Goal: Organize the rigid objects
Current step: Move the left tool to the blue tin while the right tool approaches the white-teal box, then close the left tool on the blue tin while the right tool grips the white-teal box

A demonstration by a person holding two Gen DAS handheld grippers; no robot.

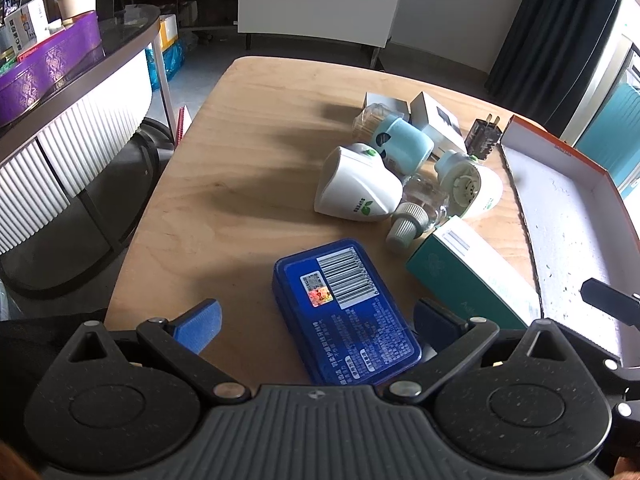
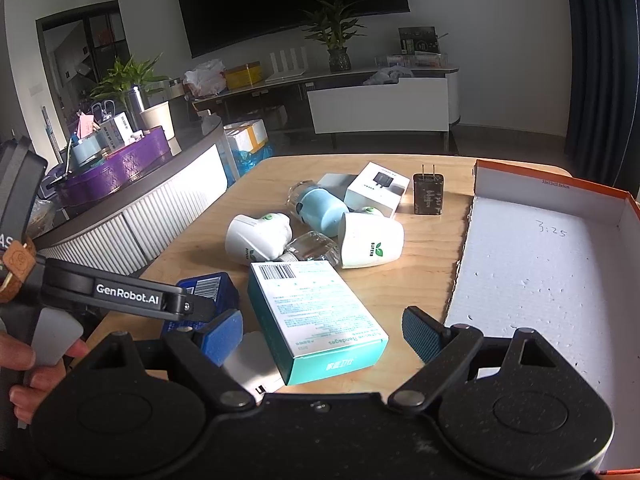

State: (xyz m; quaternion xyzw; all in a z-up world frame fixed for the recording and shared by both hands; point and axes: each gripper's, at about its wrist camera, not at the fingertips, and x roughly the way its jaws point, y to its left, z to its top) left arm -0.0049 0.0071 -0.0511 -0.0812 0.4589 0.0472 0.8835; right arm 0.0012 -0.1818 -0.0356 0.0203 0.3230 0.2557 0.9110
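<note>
Rigid objects lie clustered on the tabletop beside an empty orange-rimmed box, likely their destination. Left hand-held gripper straddles the blue tin, jaws wide; right hand-held gripper gapes around the teal carton, gripping nothing.

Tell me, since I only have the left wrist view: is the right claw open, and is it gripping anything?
Observer: The right claw is open. The teal box lies on the table between its fingers, and neither pad touches it.
Operator: Is anything tucked beside that box?
Observer: Yes, a flat white item lies against its near left side. I cannot tell what it is.
Operator: Is there any readable print on the box?
Observer: Its top reads "Bandages".
</note>
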